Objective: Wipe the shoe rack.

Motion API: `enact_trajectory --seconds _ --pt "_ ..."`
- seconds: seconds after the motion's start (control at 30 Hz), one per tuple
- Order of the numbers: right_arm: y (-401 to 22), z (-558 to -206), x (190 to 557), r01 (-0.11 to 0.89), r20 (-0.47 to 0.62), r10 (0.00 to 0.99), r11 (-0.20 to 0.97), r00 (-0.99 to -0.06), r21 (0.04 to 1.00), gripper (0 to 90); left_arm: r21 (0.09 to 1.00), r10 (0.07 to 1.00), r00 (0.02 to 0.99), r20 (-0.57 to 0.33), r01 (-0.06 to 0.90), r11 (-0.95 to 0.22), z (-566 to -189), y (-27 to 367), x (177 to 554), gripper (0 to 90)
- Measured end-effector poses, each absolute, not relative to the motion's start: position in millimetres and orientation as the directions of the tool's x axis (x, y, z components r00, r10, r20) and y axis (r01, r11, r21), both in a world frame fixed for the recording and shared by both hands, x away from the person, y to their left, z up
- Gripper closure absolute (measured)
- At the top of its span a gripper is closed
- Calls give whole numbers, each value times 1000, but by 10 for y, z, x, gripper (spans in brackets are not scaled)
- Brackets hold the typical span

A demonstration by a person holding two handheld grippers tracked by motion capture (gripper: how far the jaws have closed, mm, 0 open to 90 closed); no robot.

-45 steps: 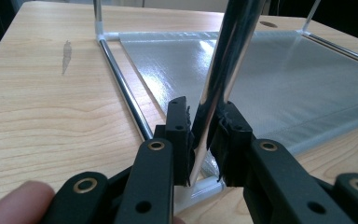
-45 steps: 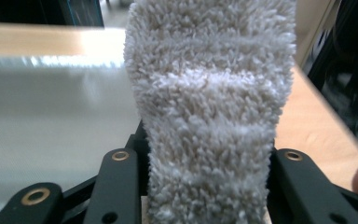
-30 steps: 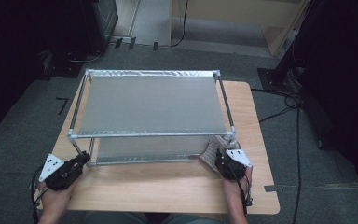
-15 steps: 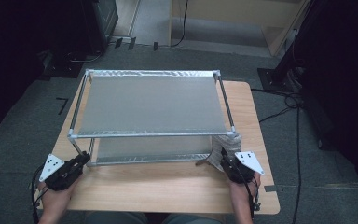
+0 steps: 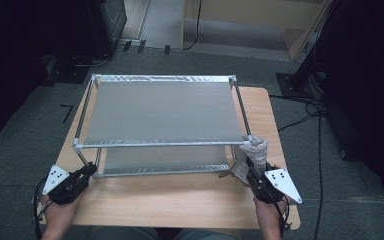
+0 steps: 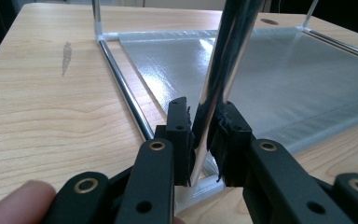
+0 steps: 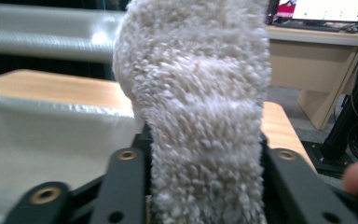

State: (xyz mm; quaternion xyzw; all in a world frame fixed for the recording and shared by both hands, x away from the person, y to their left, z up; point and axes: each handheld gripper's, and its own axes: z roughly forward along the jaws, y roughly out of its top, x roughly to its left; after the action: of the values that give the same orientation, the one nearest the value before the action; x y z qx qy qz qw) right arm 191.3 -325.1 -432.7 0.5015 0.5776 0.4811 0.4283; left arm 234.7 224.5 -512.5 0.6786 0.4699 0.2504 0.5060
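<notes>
Left gripper (image 6: pixel 200 140) pinches the rack's front post (image 6: pixel 214 93), steadying it; your right gripper (image 7: pixel 205 177) clamps the fluffy cloth (image 7: pixel 200 107) for wiping.

I see a bare strip of worktop (image 5: pixel 180 200) open between my two hands, in front of the rack (image 5: pixel 160 112). The rack's upper shelf and corner posts bar the way forward; only the low gap between its two shelves leads farther in.
</notes>
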Motion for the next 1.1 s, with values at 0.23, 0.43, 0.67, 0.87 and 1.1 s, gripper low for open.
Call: enact_trajectory --seconds 0.23,0.43,0.67,0.87,1.1 --pt "-3192 -4085 1830 116 7 995 5 -100 993 692 922 893 431 -132 383 -49 -5124 2241 2345 775" --pt "-3131 -3842 1791 51 21 995 -16 -98 999 682 923 894 429 -128 381 -51 -5125 2237 2345 777" --pt "-3009 -3622 1920 22 78 990 -76 -117 997 684 923 895 430 -120 381 -59 -5123 2236 2343 777" --pt "-2749 -3408 2179 2 52 989 -52 -136 999 681 923 895 430 -120 381 -59 -5124 2238 2343 777" --pt "-2643 -3322 2663 194 51 982 -16 -180 981 472 923 894 430 -126 380 -53 -5125 2237 2344 777"
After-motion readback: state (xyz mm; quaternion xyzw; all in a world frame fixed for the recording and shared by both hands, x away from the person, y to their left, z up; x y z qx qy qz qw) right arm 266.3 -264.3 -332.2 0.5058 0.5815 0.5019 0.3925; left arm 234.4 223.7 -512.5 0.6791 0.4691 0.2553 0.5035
